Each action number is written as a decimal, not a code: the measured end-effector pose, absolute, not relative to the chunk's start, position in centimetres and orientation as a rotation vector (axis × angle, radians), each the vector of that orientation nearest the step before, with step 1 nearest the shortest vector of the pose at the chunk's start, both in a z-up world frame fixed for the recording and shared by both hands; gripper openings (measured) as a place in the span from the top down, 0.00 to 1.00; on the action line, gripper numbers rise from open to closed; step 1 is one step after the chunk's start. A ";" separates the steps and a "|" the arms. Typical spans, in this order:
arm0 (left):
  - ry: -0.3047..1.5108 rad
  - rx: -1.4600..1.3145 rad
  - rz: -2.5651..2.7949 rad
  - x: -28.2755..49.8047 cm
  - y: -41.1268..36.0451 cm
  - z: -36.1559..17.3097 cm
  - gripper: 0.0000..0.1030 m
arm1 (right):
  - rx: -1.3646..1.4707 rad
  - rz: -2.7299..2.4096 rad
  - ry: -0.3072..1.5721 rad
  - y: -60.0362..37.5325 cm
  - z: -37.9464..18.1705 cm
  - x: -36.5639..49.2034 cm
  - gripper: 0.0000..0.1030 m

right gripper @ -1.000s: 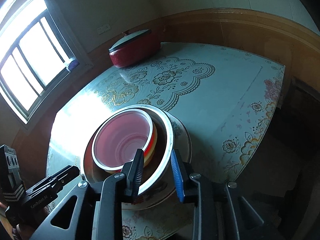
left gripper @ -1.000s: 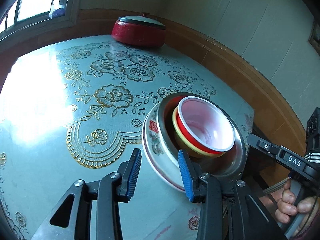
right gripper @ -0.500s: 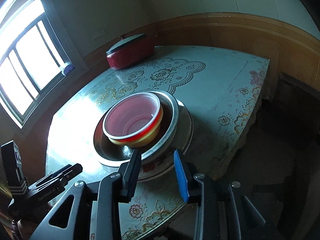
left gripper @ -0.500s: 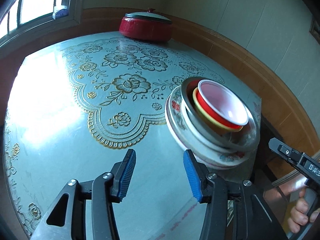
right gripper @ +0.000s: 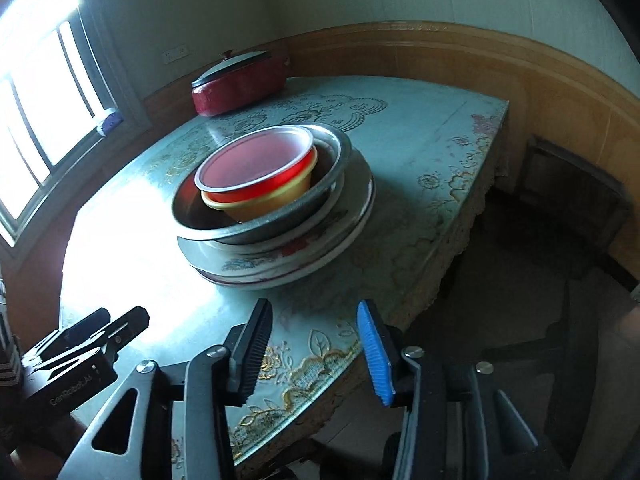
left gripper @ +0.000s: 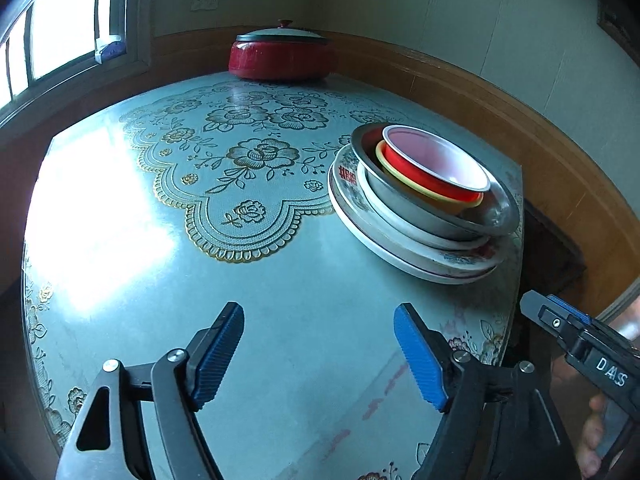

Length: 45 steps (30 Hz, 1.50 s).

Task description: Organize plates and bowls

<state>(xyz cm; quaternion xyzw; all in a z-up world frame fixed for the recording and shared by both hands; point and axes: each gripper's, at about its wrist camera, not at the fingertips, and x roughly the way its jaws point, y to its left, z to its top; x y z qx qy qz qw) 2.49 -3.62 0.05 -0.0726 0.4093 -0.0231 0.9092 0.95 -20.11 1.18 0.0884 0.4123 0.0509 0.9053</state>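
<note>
A stack of dishes stands near the table's right edge: white patterned plates (left gripper: 404, 248) (right gripper: 320, 256) at the bottom, a steel bowl (left gripper: 492, 216) (right gripper: 256, 228) on them, then a yellow bowl (left gripper: 404, 178) (right gripper: 276, 204) and a red bowl (left gripper: 436, 168) (right gripper: 256, 164) nested inside. My left gripper (left gripper: 320, 340) hangs over bare tablecloth, well short of the stack, its jaws opening with nothing between them. My right gripper (right gripper: 316, 340) is over the table's near corner, also short of the stack, jaws opening and empty.
A red lidded pot (left gripper: 282, 56) (right gripper: 240, 80) sits at the far edge by the wall. The floral tablecloth (left gripper: 240, 168) covers the table. A window is on the left. The table edge (right gripper: 460, 240) drops to a dark floor on the right.
Both grippers have let go of the stack's rims and drawn back from it. Their jaws have widened. The stack rests alone on the table.
</note>
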 end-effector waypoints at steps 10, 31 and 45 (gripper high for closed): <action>0.838 -0.107 -0.057 1.4 -4.8 -0.5 0.07 | 0.159 -0.005 0.813 -19.6 0.9 -0.6 0.41; 0.742 -0.085 -0.032 0.7 -4.5 1.1 0.00 | 0.134 -0.007 0.783 -18.5 1.7 -0.5 0.41; 0.743 -0.074 -0.003 0.7 -4.7 1.1 0.00 | 0.133 -0.003 0.784 -18.4 1.6 -0.4 0.40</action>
